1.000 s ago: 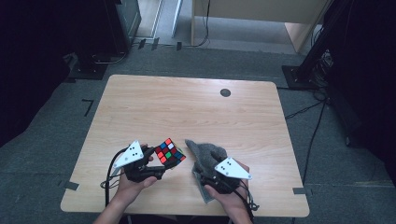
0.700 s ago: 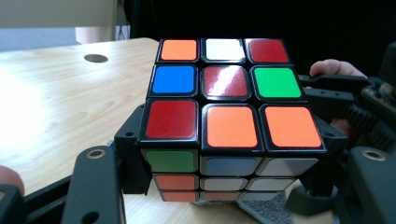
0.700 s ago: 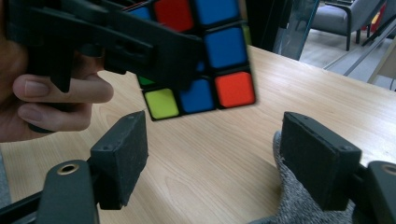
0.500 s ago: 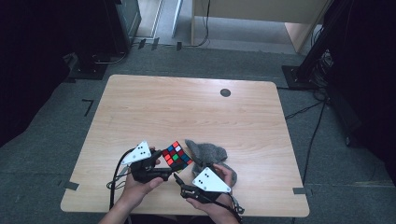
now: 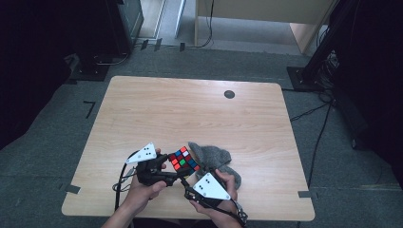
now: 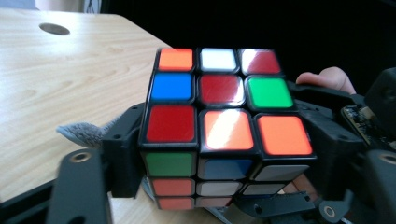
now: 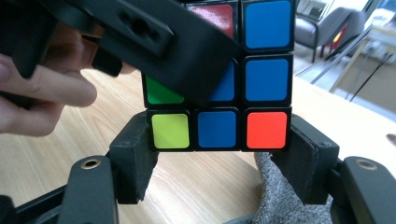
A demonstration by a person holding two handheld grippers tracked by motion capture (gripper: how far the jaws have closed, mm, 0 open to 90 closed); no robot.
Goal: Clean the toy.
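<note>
Here we hold the puzzle cube (image 5: 184, 159) lifted, low and centre in the high view, between two grippers. The right gripper (image 7: 219, 154) has just been closing and clamps the bottom layer. The left gripper (image 6: 224, 154) has just been opening; whether its pads press, we cannot tell. We think the cube could slip or twist out if one side loosens. The high view adds the grey cloth (image 5: 214, 159) lying beside it.

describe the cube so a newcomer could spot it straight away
On the wooden table, look at the near edge, where two hands hold black grippers. The cube sits between them, beside a grey cloth. It is the one multicoloured thing there: black-framed red, orange, blue, green and white squares.
</note>
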